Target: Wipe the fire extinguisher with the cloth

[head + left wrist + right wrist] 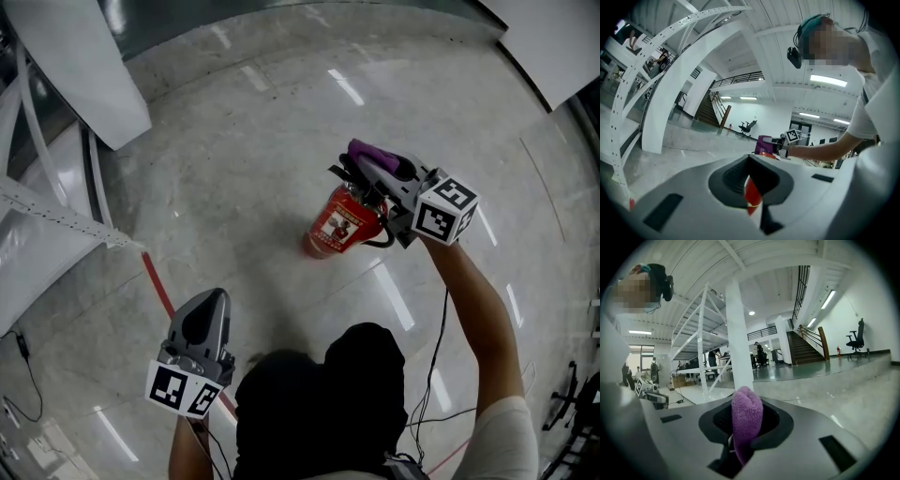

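- Head view: a red cylindrical fire extinguisher (339, 225) stands on the glossy grey stone floor (234, 169). Its white label is too small to read. The right gripper (361, 169) is at its top. The left gripper (212, 305) hangs well apart, near a red floor line (157, 286).
- Left gripper view: jaws pressed together, nothing held. Across the hall, a fluffy purple cloth (763, 142) sits on the extinguisher's head, with a staircase (711, 110) and a black office chair (748, 126) behind.
- Right gripper view: jaws clamped on that cloth. The extinguisher doesn't show here. A white pillar (739, 343) and white racking (701, 348) fill the background.
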Motion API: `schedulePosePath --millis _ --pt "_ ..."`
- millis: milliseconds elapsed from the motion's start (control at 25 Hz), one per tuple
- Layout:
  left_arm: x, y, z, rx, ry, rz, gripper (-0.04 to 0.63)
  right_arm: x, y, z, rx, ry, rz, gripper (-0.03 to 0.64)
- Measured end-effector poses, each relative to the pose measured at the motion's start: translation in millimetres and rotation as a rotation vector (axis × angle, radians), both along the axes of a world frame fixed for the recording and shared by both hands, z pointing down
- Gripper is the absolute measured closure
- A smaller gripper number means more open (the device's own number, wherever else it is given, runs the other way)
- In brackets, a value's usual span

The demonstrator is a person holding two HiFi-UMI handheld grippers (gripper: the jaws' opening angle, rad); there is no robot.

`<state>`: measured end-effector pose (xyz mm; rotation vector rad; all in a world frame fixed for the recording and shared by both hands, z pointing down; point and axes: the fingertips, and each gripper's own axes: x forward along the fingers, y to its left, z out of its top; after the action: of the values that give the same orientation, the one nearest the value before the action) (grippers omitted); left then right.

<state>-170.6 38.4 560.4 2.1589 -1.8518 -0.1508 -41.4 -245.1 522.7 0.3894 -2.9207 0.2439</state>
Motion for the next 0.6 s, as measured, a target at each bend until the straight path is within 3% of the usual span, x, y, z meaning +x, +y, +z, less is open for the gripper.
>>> schedulePosePath --millis 320,600 --pt "0.2 -6.6 -4.7 0.014 0.011 0.015 0.592 0.5 13.4 -12.5 0.104 0.014 0.004 0.549" --pt "0.4 -10.6 -2.2 0.017 0.026 0.014 0.592 -7.1 32.4 -17.5 0.135 0.029 -0.045 0.548"
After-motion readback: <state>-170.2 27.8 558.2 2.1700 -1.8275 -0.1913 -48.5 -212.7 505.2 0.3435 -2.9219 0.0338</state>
